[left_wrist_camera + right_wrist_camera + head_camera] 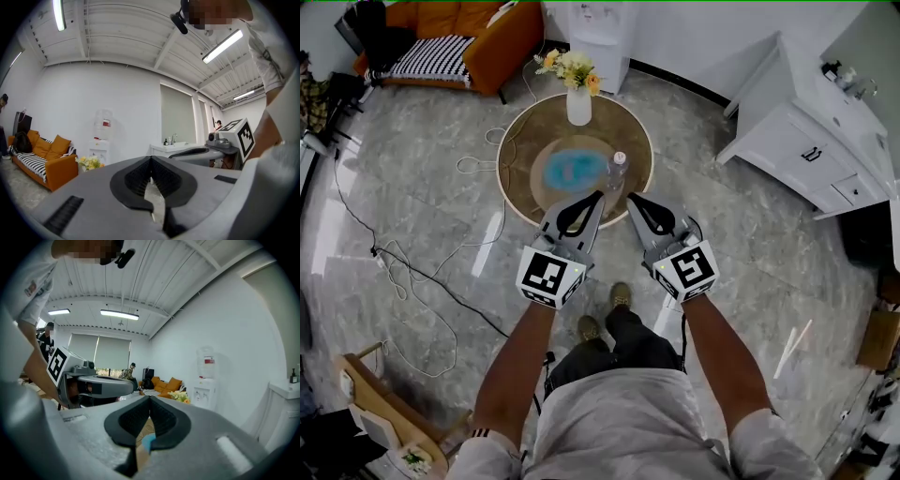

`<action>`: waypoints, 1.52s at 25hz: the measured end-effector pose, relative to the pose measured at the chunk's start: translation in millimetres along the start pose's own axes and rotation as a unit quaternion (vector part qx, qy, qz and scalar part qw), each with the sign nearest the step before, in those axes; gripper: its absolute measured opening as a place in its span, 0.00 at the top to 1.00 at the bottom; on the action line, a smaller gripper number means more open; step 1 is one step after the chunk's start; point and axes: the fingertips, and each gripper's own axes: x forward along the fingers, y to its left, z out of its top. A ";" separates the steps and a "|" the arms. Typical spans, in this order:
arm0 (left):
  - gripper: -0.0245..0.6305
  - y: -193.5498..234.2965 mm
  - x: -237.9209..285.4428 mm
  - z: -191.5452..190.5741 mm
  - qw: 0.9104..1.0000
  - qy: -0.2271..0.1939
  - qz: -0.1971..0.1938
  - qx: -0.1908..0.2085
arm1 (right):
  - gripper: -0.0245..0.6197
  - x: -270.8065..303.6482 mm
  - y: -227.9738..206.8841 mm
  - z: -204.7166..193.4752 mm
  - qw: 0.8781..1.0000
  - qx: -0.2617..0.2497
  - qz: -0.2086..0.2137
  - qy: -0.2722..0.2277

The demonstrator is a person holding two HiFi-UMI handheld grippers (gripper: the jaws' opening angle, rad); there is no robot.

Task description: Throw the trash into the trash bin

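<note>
While the person stood at the near edge of the round table (pixel 525 141), nothing had been picked up yet, and I could spot no trash bin in any view. Locating the bin first would have saved carrying things about blindly.

At the middle of the table lay a crumpled blue thing (pixel 576 169), which looked like the trash, though I could not tell its material. It looked soft and flat, so a low pinch at a raised fold would probably have served better than a push down from above.

The left gripper (pixel 598 195) and the right gripper (pixel 630 197) hung side by side over the near edge, both pointing roughly level. Each had its jaws pressed together at the tips with nothing between them. Either one had to open wide before closing in.

A clear bottle (pixel 617 178) stood upright near that same edge, just beyond the tips of both grippers. It seemed light and easy to topple, so I would have gripped it across the body, clear of the flower vase (pixel 578 103) at the far side.
</note>
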 end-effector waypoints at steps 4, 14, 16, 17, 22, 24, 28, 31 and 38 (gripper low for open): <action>0.96 15.0 24.2 -19.9 1.000 0.010 0.021 -0.003 | 0.96 14.5 -24.3 -24.3 1.000 0.006 0.005 0.014; 0.96 41.4 67.5 -73.3 0.997 0.038 0.062 -0.012 | 0.81 36.4 -71.8 -99.2 0.997 0.035 0.031 0.059; 0.96 45.5 70.8 -83.6 0.997 0.044 0.067 -0.017 | 0.76 41.1 -78.3 -109.9 0.997 0.041 0.029 0.061; 0.96 47.1 71.8 -88.0 0.996 0.046 0.069 -0.020 | 0.74 43.4 -81.0 -114.4 0.997 0.044 0.028 0.061; 0.96 55.3 77.9 -109.0 0.996 0.054 0.070 -0.030 | 0.60 56.8 -91.9 -140.2 0.995 0.055 0.017 0.078; 0.96 60.9 81.7 -118.8 0.996 0.056 0.069 -0.033 | 0.54 65.0 -98.1 -151.0 0.995 0.056 0.008 0.079; 0.96 71.3 87.9 -136.6 0.996 0.060 0.063 -0.037 | 0.47 79.3 -107.6 -177.4 0.993 0.067 -0.003 0.093; 0.96 80.0 90.2 -152.2 0.996 0.062 0.057 -0.040 | 0.43 89.2 -110.0 -197.8 0.992 0.079 -0.005 0.101; 0.96 100.9 101.6 -197.5 0.995 0.078 0.051 -0.040 | 0.35 111.7 -107.8 -245.6 0.989 0.084 -0.007 0.119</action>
